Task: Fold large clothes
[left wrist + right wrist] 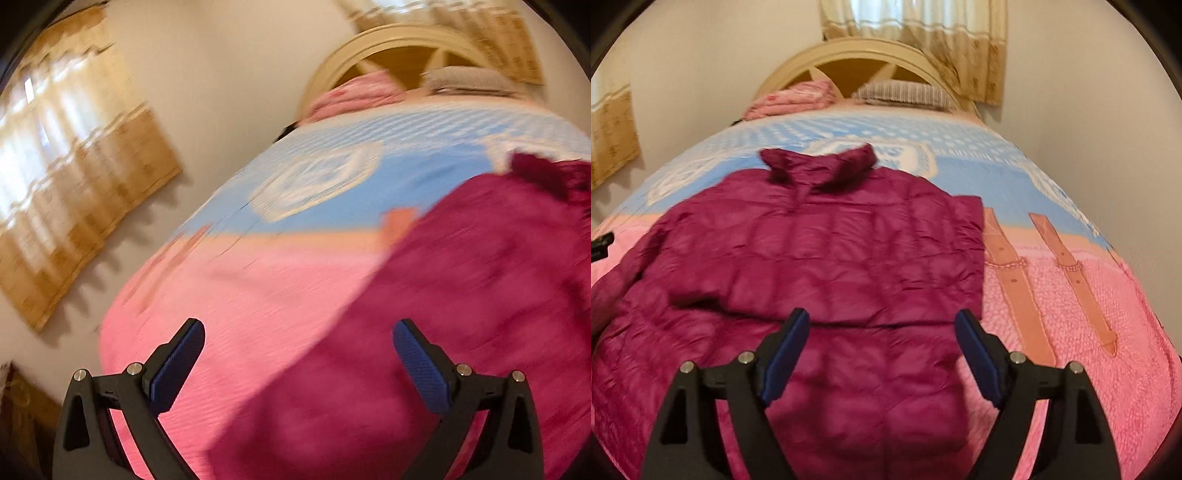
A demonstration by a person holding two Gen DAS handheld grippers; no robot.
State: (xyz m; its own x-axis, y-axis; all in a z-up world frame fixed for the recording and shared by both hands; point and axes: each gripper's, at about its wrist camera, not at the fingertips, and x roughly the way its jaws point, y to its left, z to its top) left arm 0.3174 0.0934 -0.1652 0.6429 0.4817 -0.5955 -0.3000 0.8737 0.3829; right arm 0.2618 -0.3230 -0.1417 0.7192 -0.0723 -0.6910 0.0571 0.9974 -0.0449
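Both grippers, left & right, fingers spread, empty, over jacket.

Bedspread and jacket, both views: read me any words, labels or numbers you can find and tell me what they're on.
None can be read.
White panel on the blue and pink quilted bedspread: lettering, blurred and partly hidden by the magenta quilted puffer jacket.
Round white emblem on the bedspread: too blurred.

The jacket is quilted magenta cloth with a slight sheen. The bedspread under it looks nubbly, matt cotton. Each gripper's jaws are matt black plastic with textured blue pads and shiny metal pins.
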